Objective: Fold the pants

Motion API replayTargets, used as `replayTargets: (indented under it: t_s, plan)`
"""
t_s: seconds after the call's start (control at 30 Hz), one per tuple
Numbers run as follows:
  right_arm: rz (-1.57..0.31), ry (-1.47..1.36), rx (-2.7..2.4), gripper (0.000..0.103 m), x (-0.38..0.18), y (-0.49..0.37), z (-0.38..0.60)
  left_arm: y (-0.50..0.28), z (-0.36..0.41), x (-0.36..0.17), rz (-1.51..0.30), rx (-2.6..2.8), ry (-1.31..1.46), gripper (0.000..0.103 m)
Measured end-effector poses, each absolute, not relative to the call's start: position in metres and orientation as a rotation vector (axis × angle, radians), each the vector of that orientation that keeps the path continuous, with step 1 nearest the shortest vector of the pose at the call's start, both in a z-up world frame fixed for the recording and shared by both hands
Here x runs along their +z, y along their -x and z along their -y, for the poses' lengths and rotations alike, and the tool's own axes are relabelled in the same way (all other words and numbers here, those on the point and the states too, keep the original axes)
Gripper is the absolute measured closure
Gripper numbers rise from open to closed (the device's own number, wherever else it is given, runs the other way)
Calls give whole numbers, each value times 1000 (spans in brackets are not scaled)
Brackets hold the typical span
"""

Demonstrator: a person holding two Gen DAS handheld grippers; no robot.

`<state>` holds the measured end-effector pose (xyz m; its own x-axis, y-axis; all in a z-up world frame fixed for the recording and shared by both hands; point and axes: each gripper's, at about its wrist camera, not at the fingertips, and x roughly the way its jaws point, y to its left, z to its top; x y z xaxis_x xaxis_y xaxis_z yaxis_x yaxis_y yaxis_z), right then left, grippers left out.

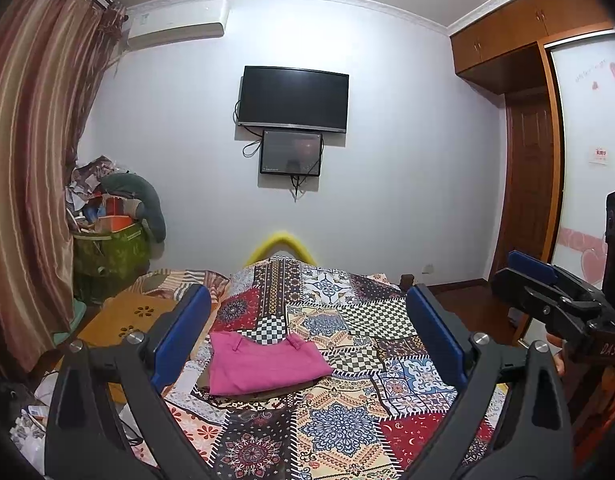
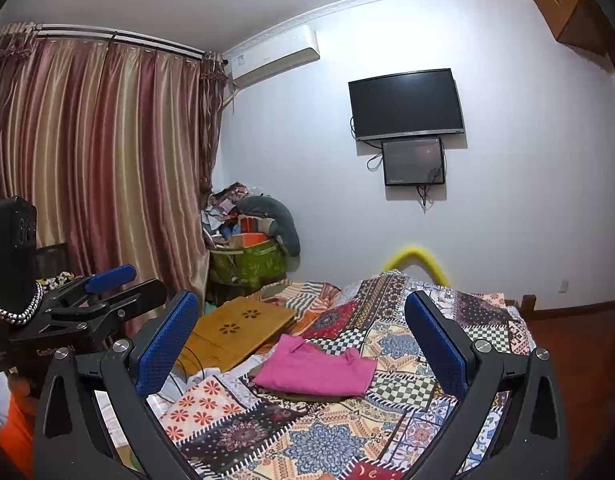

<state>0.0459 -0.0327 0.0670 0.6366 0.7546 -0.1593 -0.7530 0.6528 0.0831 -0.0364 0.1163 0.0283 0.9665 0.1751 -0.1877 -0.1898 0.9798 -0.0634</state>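
Pink pants (image 1: 263, 366) lie folded in a compact rectangle on the patchwork bedspread (image 1: 347, 408), waistband toward the far side. They also show in the right wrist view (image 2: 315, 372). My left gripper (image 1: 307, 336) is open and empty, raised above and short of the pants. My right gripper (image 2: 303, 344) is open and empty too, held above the bed nearer than the pants. The right gripper also shows at the right edge of the left wrist view (image 1: 547, 292). The left gripper also shows at the left of the right wrist view (image 2: 87, 300).
A wooden lap desk (image 2: 235, 332) lies on the bed left of the pants, with cables beside it. A green bin (image 2: 247, 268) piled with clutter stands by the curtain (image 2: 99, 160). A TV (image 1: 293, 98) hangs on the far wall. A wardrobe (image 1: 527, 160) stands at the right.
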Motion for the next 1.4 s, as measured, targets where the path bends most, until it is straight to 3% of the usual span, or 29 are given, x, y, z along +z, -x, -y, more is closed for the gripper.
replayTargets:
  t_s: [1.4]
  plan:
    - [-206, -13, 860, 0, 63, -48, 32, 34, -120, 25, -207, 139, 80, 1]
